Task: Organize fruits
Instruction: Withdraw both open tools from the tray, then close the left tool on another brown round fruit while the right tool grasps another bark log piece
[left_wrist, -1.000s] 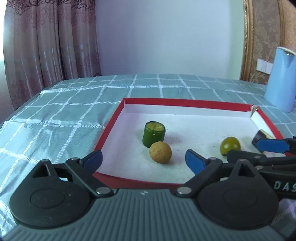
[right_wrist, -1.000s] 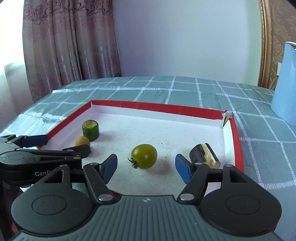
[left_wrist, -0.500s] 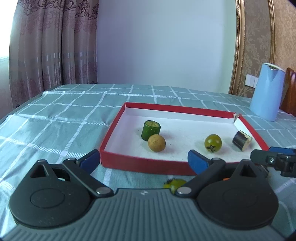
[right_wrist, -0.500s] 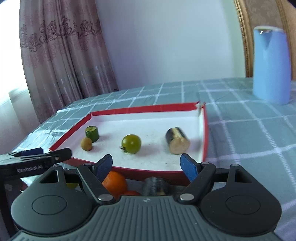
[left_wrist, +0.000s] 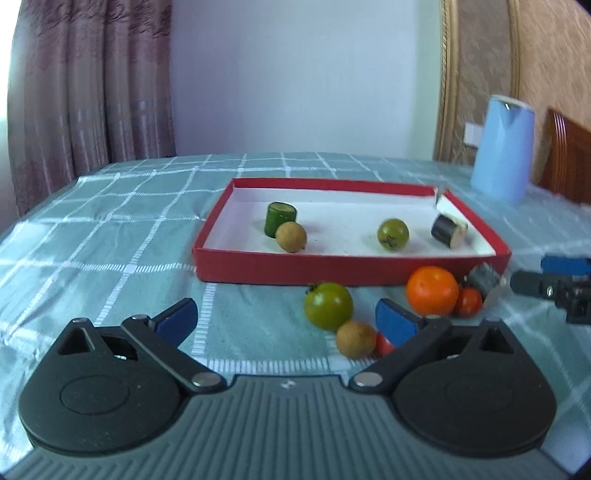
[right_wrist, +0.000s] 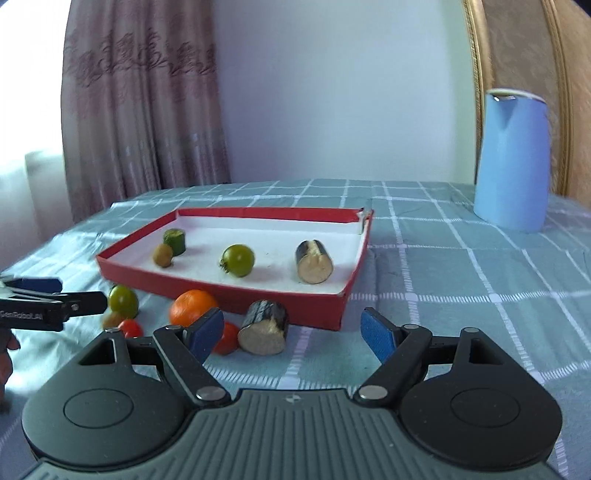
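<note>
Both grippers hang before the red tray (left_wrist: 351, 272), jaws wide and empty.

Inside the tray lie a cucumber piece (left_wrist: 280, 217), a longan (left_wrist: 291, 237), a green tomato (left_wrist: 392, 234) and a dark stub (left_wrist: 448, 230). On the tabletop (left_wrist: 110, 258) just before its front wall sit an orange (left_wrist: 432, 290) and other fruits. The right gripper (right_wrist: 291, 334) has just been widening, nothing between its jaws; the left gripper (left_wrist: 284, 323) holds nothing.

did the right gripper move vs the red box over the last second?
Yes. The right gripper has backed out of the red box: its fingers were over the white floor beside the green tomato; now they're short of the near wall, empty, jaws opening.
</note>
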